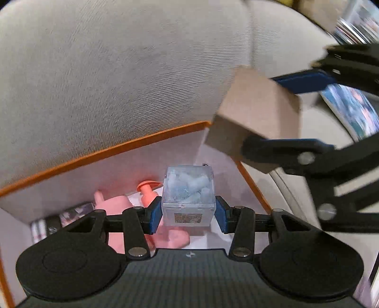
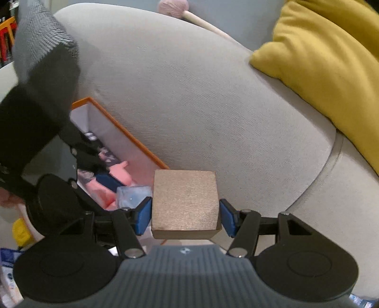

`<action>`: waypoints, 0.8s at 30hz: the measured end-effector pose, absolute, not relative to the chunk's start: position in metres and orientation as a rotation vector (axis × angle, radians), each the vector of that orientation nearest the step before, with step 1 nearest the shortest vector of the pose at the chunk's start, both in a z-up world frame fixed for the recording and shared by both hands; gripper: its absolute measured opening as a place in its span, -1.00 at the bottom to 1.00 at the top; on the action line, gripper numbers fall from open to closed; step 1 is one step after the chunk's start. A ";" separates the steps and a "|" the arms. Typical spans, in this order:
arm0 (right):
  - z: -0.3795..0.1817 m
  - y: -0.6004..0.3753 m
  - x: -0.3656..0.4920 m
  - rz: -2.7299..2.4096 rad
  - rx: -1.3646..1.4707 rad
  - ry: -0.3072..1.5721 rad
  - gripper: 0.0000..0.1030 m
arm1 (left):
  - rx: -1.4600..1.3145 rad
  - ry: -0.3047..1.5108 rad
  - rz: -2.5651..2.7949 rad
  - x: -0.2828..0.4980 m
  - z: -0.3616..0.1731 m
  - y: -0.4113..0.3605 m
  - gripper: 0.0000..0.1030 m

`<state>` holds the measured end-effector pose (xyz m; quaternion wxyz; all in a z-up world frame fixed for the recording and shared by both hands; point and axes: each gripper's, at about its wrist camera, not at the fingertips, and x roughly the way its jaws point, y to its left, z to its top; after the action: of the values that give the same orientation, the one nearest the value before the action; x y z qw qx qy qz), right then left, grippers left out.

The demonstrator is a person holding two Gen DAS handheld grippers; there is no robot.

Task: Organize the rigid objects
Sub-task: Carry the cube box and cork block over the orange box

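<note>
My left gripper [image 1: 188, 211] is shut on a clear plastic cube [image 1: 188, 197] with pale blue pieces inside, held over the open orange-rimmed box [image 1: 106, 149]. Pink toy pieces [image 1: 146, 192] lie in the box below it. My right gripper [image 2: 185, 216] is shut on a tan cardboard cube [image 2: 186, 203]. In the left wrist view the tan cube [image 1: 255, 113] hangs above the box's right corner with the right gripper [image 1: 272, 106] around it. In the right wrist view the clear cube [image 2: 132, 196] and the box [image 2: 123, 132] lie to the left, below.
The box rests against a grey sofa cushion [image 2: 201, 106]. A yellow pillow [image 2: 331, 66] lies at the right. A pink-headed stick [image 2: 194, 16] lies behind the cushion. Printed cards [image 1: 61, 218] lie in the box's left end. A person's dark sleeve [image 2: 35, 94] covers the left.
</note>
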<state>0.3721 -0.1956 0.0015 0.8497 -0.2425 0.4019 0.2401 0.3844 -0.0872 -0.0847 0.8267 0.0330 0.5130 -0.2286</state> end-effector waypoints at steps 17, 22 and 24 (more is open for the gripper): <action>-0.009 -0.200 0.391 0.519 -0.483 0.882 0.18 | -0.037 1.101 -0.462 0.401 -0.134 -0.098 0.14; -0.007 -0.202 0.389 0.508 -0.497 0.886 0.19 | -0.021 1.109 -0.528 0.390 -0.127 -0.084 0.24; -0.006 -0.203 0.388 0.507 -0.497 0.888 0.18 | -0.010 1.115 -0.555 0.385 -0.124 -0.078 0.21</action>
<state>0.3882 -0.2034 -0.0056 0.8427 -0.2351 0.4205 0.2403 0.3851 -0.0779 -0.1244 0.8121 -0.0045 0.5223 -0.2601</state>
